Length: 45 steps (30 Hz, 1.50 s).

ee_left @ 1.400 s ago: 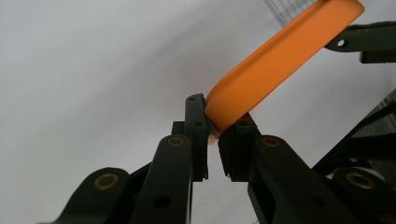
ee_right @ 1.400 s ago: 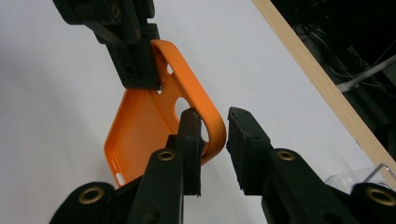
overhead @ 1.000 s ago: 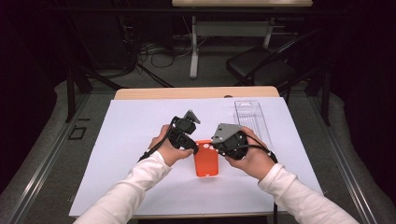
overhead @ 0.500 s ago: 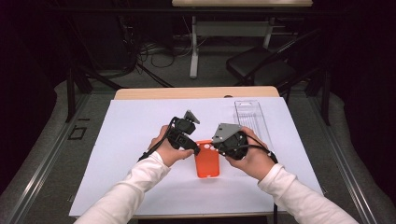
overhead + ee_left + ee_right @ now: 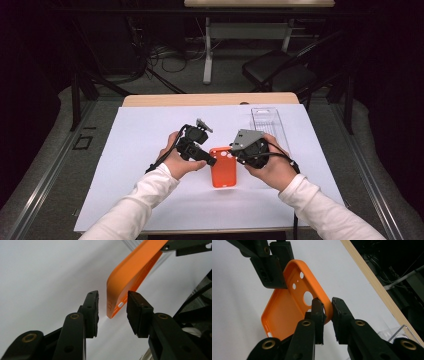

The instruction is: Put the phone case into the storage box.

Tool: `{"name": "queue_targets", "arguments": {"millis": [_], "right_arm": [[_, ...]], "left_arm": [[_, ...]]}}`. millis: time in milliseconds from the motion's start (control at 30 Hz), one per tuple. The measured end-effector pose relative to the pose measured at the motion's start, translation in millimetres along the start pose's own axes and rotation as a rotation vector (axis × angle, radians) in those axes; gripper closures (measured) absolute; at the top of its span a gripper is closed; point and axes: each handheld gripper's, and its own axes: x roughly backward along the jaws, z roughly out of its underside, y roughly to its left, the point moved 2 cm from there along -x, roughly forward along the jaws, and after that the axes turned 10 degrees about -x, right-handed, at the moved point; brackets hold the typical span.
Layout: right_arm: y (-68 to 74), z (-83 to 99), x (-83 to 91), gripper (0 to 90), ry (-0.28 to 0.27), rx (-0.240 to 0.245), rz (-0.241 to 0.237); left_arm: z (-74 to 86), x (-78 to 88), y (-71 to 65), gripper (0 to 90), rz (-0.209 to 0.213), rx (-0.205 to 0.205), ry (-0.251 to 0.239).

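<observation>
Left gripper (image 5: 112, 307) stands with jaws apart, straddling the case's (image 5: 130, 280) corner without pinching it. Centre of the white sheet (image 5: 125, 150), the orange case (image 5: 223, 167) sits between both hands, empty side up. Right gripper (image 5: 327, 307) is clamped on its rim by the camera holes. To do this well, I judge the left should close squarely on the edge before either lifts. A clear tray (image 5: 270, 122) lies far right.
</observation>
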Motion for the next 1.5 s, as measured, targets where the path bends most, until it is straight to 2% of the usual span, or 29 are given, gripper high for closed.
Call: {"name": "queue_targets", "arguments": {"millis": [133, 233, 300, 467, 567, 600, 800, 867, 933, 1000, 1100, 1200, 1333, 1500], "right_arm": [[-1.5, 0.0, 1.6, 80.3, -0.011, 0.002, 0.003], [-4.4, 0.2, 3.3, 80.3, -0.025, 0.008, 0.004], [-5.1, 0.4, 4.1, 80.3, -0.025, 0.009, 0.006], [-9.2, 0.8, 6.8, 80.3, -0.051, 0.006, 0.001], [-11.6, 1.1, 8.7, 80.3, -0.060, 0.006, -0.004], [-12.6, 1.5, 9.8, 80.2, -0.066, 0.006, -0.003], [-18.3, 2.5, 12.8, 80.2, -0.100, 0.013, -0.003], [-19.0, 2.6, 13.2, 80.2, -0.105, 0.014, -0.002], [-22.3, 3.0, 15.0, 80.1, -0.122, 0.009, -0.002], [-22.9, 3.0, 15.3, 80.1, -0.125, 0.008, -0.004], [-25.2, 2.8, 16.9, 80.1, -0.141, 0.005, -0.008], [-27.0, 2.3, 18.7, 80.1, -0.164, 0.010, -0.005], [-28.1, 1.5, 19.4, 80.1, -0.182, 0.015, -0.006], [-31.1, 0.1, 20.3, 80.1, -0.200, 0.032, 0.001]], "left_arm": [[1.4, 1.3, 0.5, 61.9, 0.012, 0.001, -0.012], [2.7, 3.0, 1.0, 55.9, 0.021, -0.001, -0.019], [4.2, 3.3, 1.3, 52.8, -0.004, -0.026, -0.029], [6.6, 4.0, 2.1, 44.0, -0.022, -0.062, -0.051], [8.6, 4.5, 2.7, 42.2, -0.018, -0.061, -0.078], [9.7, 5.4, 3.7, 41.3, -0.022, -0.066, -0.101], [13.6, 8.0, 7.9, 37.8, -0.021, -0.072, -0.142], [14.7, 8.3, 8.2, 37.7, -0.015, -0.061, -0.147], [17.9, 9.0, 9.2, 35.0, 0.014, -0.036, -0.170], [19.1, 9.1, 9.8, 31.0, 0.014, -0.045, -0.166], [22.5, 7.4, 10.1, 27.6, -0.011, -0.058, -0.166], [26.3, 7.1, 10.5, 26.2, -0.013, -0.068, -0.192], [29.4, 6.4, 11.6, 25.6, 0.005, -0.052, -0.218], [34.1, 4.2, 12.1, 23.8, 0.002, -0.041, -0.247]]}}
